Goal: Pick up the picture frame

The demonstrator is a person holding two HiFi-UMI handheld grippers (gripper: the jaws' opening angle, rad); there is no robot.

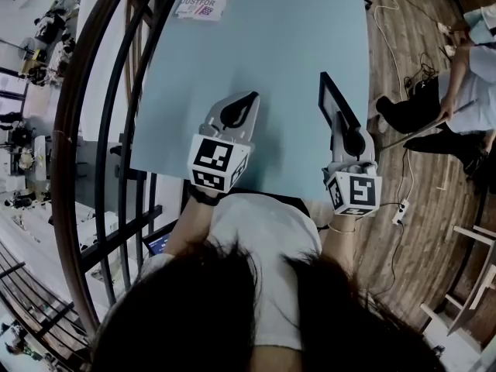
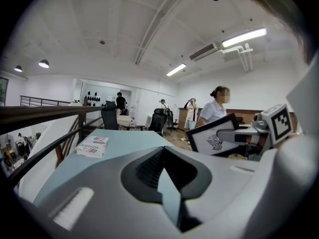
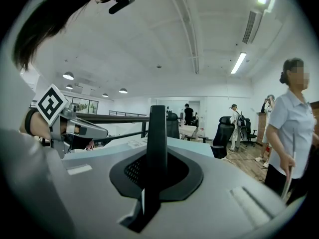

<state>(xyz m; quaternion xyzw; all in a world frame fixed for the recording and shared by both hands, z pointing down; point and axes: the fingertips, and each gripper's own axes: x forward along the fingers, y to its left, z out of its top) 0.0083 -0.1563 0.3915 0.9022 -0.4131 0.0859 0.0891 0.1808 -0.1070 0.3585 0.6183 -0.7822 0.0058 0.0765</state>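
A black picture frame (image 1: 335, 99) stands on edge above the right side of the light blue table (image 1: 271, 60). My right gripper (image 1: 342, 124) is shut on its near lower part. The left gripper view shows the frame's white picture with a dark emblem (image 2: 212, 142) and the right gripper's fingers (image 2: 238, 136) pinching it. From the right gripper view the frame (image 3: 157, 128) appears edge-on as a dark bar rising out of the jaws. My left gripper (image 1: 249, 99) hovers over the table's near middle, left of the frame, jaws together and holding nothing.
A printed booklet (image 1: 203, 5) lies at the table's far left. A dark metal railing (image 1: 116, 91) runs along the left of the table. On the wooden floor to the right are a person (image 1: 465, 84), cables and a power strip (image 1: 401, 211). Office chairs (image 3: 225, 133) stand farther back.
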